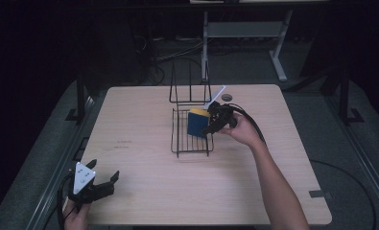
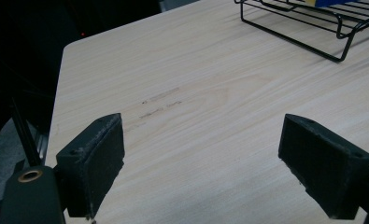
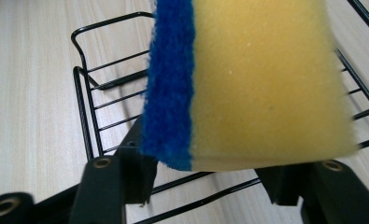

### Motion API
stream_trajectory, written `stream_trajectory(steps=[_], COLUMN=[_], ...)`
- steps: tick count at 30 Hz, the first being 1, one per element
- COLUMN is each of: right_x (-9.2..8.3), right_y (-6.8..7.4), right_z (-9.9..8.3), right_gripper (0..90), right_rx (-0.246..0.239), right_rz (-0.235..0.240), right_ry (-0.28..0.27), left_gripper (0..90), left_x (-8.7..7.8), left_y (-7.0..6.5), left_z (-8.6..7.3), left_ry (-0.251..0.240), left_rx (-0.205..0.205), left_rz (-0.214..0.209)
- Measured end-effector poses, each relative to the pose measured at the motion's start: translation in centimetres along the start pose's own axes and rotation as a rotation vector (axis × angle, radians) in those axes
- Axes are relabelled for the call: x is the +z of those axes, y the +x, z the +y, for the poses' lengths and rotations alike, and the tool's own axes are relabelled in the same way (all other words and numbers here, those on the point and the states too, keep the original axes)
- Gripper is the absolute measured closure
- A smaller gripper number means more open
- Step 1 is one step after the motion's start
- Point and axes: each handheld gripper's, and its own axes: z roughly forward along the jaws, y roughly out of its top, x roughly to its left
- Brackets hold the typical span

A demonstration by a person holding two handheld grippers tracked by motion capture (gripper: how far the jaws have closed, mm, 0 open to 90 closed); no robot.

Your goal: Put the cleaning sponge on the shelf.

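On the left, our left gripper [image 1: 111, 181] rests idle at the near table [image 1: 144, 191] edge, jaws wide and empty. Moving right, the sponge [image 1: 196, 122] stands on edge in the wire rack [image 1: 180, 143], between our right gripper's [image 1: 210, 125] partly parted jaws. We judge placement nearly done; letting go fully and backing away remain.
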Motion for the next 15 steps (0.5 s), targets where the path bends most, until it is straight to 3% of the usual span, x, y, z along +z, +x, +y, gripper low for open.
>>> stream_trajectory(steps=[10,15], right_x=[-0.02,-0.05], right_y=[-0.07,-0.15], right_z=[0.05,-0.10], right_gripper=[35.5,30.2], right_rx=[0.016,0.031], right_rz=[-0.021,-0.010], right_ry=[-0.001,0.003], left_gripper=[13.9,13.9], left_x=[-0.05,-0.09], left_y=[0.09,0.12], left_z=[-0.07,-0.11], left_ry=[0.001,0.001], left_rx=[0.000,-0.002], left_rz=[0.003,0.006])
